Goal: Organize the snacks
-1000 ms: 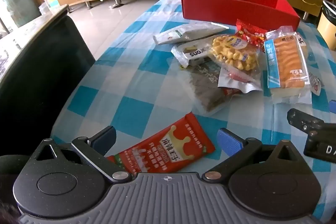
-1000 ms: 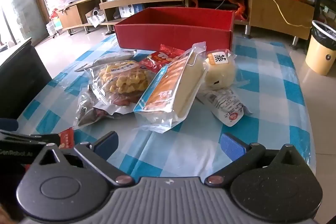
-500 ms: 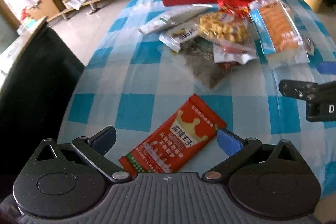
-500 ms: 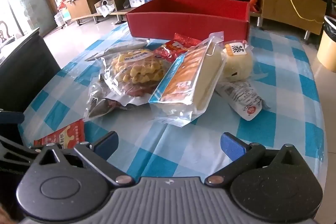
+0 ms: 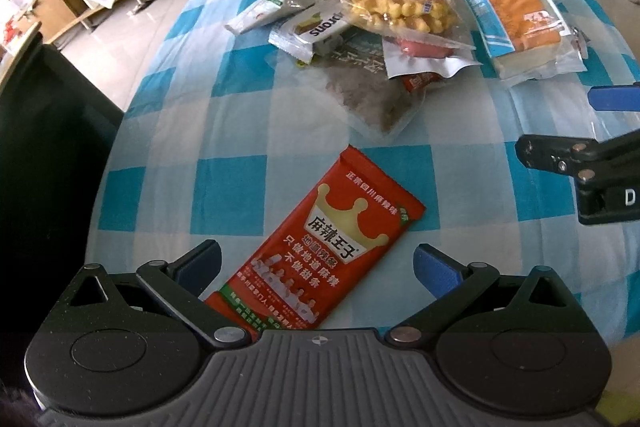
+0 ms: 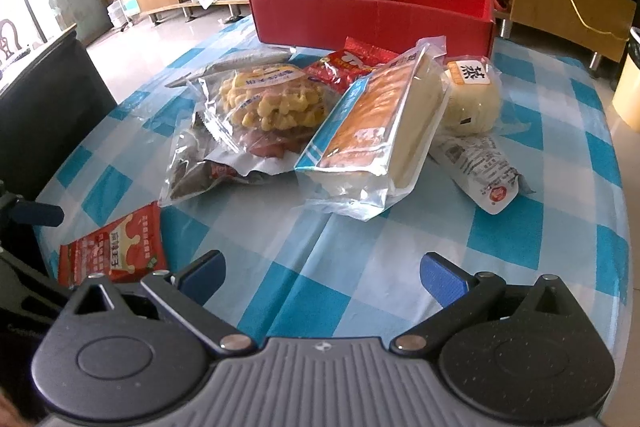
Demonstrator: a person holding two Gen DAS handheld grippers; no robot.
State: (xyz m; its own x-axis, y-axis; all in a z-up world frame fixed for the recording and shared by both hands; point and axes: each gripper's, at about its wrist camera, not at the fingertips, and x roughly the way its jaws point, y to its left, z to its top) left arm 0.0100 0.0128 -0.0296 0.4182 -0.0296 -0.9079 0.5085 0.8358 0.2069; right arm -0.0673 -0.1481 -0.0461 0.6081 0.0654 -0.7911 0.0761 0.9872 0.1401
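Left gripper [image 5: 318, 265] spread wide, poised over the red spicy-strip packet [image 5: 320, 247] lying flat at the near edge of the checked tablecloth [image 5: 232, 131]; contact probably not made, view unclear. Right gripper [image 6: 322, 273] also spread, holding nothing. Red box [image 6: 372, 15] at far side, apparently empty. Step: picking the first snack. Next: lower, clamp the packet, carry it far to the box.

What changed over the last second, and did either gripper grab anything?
The left gripper rose and tilted down over the red crown packet, jaws open around it, nothing gripped. The right gripper moved little, open and empty. The snack pile and red box stayed put.
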